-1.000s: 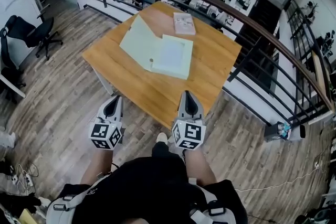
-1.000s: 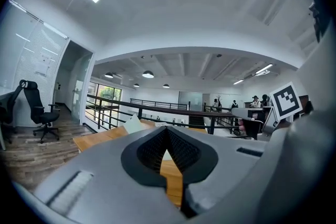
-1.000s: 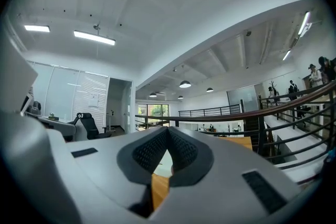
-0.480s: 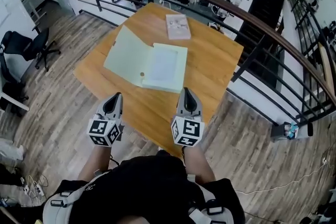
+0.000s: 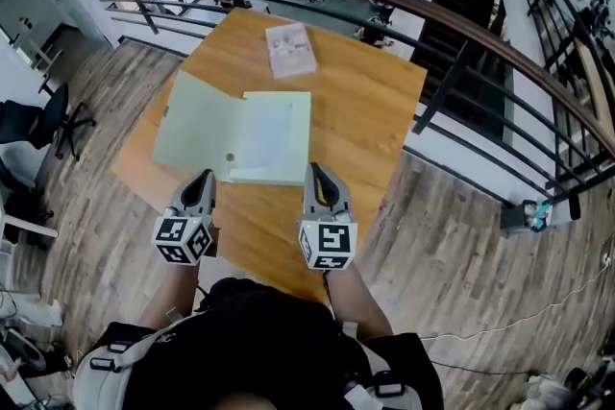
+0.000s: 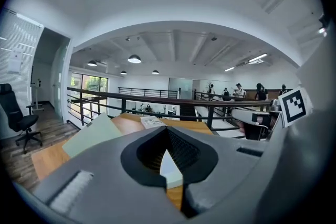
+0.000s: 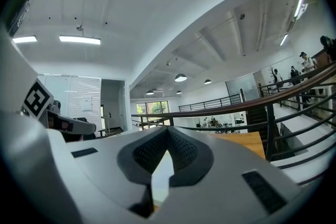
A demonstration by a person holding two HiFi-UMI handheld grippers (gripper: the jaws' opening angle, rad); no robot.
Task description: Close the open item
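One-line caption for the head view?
Shut left claw and shut right claw at the edge of the table, facing an open green folder; a booklet lies beyond.

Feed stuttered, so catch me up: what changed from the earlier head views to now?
The left gripper and right gripper advanced from over the floor to over the table, up to the near edge of the open folder, jaws shut, holding nothing. The folder stays open; the booklet behind it hasn't moved.

a small white booklet (image 5: pixel 289 49) lies near the far edge of the wooden table (image 5: pixel 370 110). a dark railing (image 5: pixel 461 19) curves just behind the table; a black office chair (image 5: pixel 34 122) stands well to its left.
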